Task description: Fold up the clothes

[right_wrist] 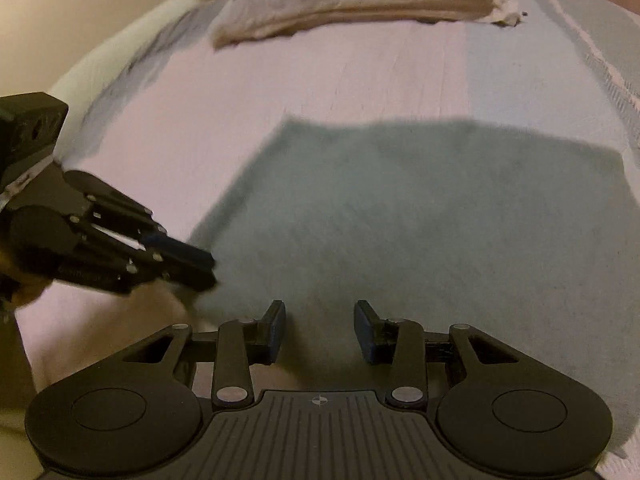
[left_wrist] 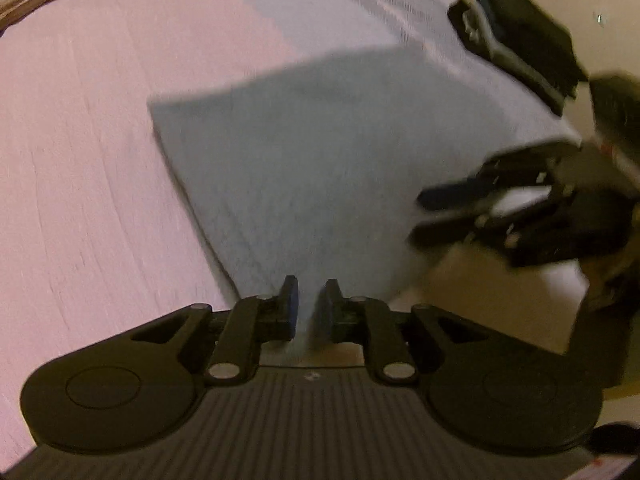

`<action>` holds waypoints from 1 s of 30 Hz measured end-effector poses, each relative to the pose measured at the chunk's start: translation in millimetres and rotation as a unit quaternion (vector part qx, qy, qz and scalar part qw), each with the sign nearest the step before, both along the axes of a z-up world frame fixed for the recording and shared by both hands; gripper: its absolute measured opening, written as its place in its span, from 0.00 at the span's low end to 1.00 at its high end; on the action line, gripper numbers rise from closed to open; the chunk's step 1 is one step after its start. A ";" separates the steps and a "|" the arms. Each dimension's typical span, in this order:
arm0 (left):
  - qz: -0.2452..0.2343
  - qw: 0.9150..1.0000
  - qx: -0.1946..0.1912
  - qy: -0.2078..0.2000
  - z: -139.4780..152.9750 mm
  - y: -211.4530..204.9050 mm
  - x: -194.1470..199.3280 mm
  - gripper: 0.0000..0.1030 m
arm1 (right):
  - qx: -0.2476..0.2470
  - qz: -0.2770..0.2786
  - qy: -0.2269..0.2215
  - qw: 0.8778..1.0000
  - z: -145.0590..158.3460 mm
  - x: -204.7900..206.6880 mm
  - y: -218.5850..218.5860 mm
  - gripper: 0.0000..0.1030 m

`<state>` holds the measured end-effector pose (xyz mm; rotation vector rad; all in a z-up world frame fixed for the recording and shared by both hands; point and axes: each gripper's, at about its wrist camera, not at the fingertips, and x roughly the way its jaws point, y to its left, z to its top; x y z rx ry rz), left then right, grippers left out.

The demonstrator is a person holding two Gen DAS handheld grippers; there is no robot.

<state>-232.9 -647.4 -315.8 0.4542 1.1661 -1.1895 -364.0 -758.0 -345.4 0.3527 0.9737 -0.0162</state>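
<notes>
Two grippers over one bed (right_wrist: 360, 76). Left gripper (left_wrist: 311, 304): fingers narrowly parted, a slim gap between the pads, grey-blue cloth (left_wrist: 304, 152) seen through it, grip on it not discernible. Cloth folded flat on pink bedspread. Right gripper (right_wrist: 320, 330): fingers moderately apart, clamping nothing, poised above cloth's near edge. Folded pile (right_wrist: 352, 4) farther back.

A home bedroom: a bedspread (right_wrist: 280, 92) and stacked folded laundry (right_wrist: 352, 0).
</notes>
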 end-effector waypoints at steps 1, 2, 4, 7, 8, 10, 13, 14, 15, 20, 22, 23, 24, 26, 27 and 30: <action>0.007 1.000 -0.004 0.001 -6.4 6.1 -2.0 0.11 | -0.017 0.003 0.000 1.000 -0.4 -10.7 -3.1 0.34; 0.022 1.000 -0.011 0.009 -9.6 10.9 -0.1 0.11 | -0.028 -0.003 0.002 1.000 0.4 -18.9 -9.3 0.34; 0.038 0.999 -0.017 0.020 -9.4 14.0 3.7 0.11 | -0.050 -0.028 0.009 0.998 3.8 -39.2 -27.1 0.34; 0.030 0.999 -0.019 0.017 -9.0 15.0 4.3 0.11 | -0.056 -0.051 0.014 0.997 6.6 -66.8 -59.1 0.26; 0.028 0.999 -0.019 0.017 -9.0 14.7 4.6 0.11 | -0.055 -0.049 0.010 0.997 8.4 -75.4 -65.3 0.21; 0.024 0.999 -0.017 0.017 -8.2 12.9 3.9 0.11 | -0.054 -0.049 0.006 0.997 11.5 -83.0 -72.9 0.14; 0.023 1.000 -0.011 0.012 -3.5 10.1 6.2 0.11 | -0.053 -0.063 0.001 0.997 18.2 -89.1 -73.8 0.14; 0.023 1.000 -0.008 0.011 -1.0 10.1 6.2 0.11 | -0.057 -0.065 0.001 0.996 18.6 -90.8 -73.4 0.14; 0.022 1.000 -0.006 0.009 0.0 10.3 5.3 0.11 | -0.059 -0.071 0.002 0.996 21.1 -91.8 -73.2 0.14; 0.016 1.000 0.004 -0.005 14.6 4.9 0.5 0.10 | -0.083 -0.121 0.020 0.989 44.1 -99.8 -79.7 0.23; 0.020 1.000 -0.011 -0.013 25.3 -0.6 2.5 0.11 | -0.090 -0.121 -0.002 0.989 57.7 -95.3 -80.9 0.30; 0.023 0.999 -0.019 -0.014 28.3 -5.4 4.6 0.11 | -0.089 -0.118 -0.008 0.989 59.4 -90.4 -81.6 0.31; 0.025 0.999 -0.028 -0.014 29.5 -11.5 7.3 0.11 | -0.084 -0.109 -0.012 0.990 57.9 -82.8 -83.0 0.32; 0.026 0.999 -0.035 -0.016 24.6 -24.5 12.6 0.12 | -0.072 -0.088 0.002 0.993 44.2 -66.9 -88.0 0.33; 0.024 0.999 -0.033 -0.015 18.6 -30.3 15.2 0.12 | -0.070 -0.081 0.026 0.994 32.5 -60.6 -92.5 0.33; 0.016 0.999 -0.004 -0.030 0.1 -37.2 19.6 0.13 | -0.071 -0.085 0.047 0.993 21.2 -55.7 -108.9 0.33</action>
